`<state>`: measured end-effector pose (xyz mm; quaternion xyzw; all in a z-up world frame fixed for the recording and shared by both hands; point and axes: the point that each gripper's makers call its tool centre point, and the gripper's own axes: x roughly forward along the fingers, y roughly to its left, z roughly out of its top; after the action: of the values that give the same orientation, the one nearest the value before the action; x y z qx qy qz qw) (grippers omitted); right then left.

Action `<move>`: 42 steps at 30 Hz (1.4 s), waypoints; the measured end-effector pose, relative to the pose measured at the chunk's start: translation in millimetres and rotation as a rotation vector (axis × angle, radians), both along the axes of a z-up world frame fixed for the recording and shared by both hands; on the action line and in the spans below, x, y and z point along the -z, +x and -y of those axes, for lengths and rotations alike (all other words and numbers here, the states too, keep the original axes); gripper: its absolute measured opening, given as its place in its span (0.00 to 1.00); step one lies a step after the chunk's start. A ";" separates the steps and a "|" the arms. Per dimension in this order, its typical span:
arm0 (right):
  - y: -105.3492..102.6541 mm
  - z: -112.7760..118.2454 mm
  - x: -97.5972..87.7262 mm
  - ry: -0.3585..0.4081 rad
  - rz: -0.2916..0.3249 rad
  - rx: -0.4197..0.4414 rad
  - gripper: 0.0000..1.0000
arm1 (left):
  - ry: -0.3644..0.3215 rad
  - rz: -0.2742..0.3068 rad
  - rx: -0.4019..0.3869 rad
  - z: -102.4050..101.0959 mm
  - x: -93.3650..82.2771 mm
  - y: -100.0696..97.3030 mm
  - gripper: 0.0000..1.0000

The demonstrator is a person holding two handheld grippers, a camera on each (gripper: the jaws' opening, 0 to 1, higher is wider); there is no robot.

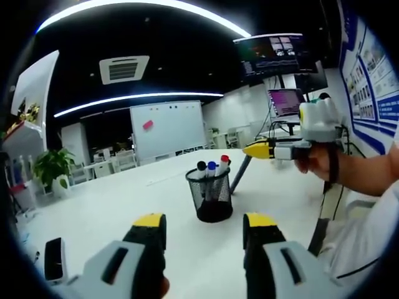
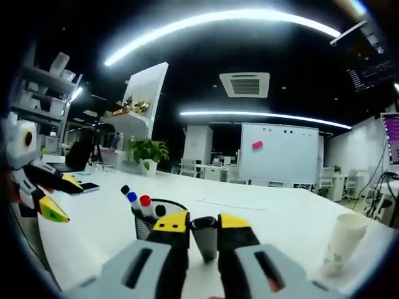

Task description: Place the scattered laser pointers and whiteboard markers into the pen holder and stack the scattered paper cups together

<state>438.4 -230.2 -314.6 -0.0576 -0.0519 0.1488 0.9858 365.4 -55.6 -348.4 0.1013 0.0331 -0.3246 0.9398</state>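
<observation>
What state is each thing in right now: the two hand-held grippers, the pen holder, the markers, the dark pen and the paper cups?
Left hand-held gripper: open, nothing held.
Right hand-held gripper: shut on the dark pen, above the table.
Pen holder: upright on the white table.
Markers: standing in the pen holder, caps up.
Paper cups: upright on the table; whether one cup or several nested, cannot tell.

The left grey hand-held gripper with yellow tips (image 1: 204, 225) has its jaws spread wide. The right grey, yellow-tipped hand-held gripper (image 2: 204, 225), gripped by a hand (image 1: 313, 163), has its jaws clamped on a dark cylinder (image 2: 204, 238).
</observation>
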 end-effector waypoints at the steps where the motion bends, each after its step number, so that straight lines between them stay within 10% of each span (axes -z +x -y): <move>1: 0.1 0.0 -0.8 0.000 0.002 0.001 0.16 | -0.001 0.001 0.000 -0.2 -0.5 0.1 0.50; 42: 6.9 0.1 -19.5 0.058 -0.022 -0.024 0.16 | 0.009 -0.005 -0.003 -2.2 2.8 1.7 0.50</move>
<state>445.2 -230.3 -295.1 -0.0269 -0.0458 0.1597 0.9857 367.1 -53.4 -351.1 0.1045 0.0369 -0.3233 0.9398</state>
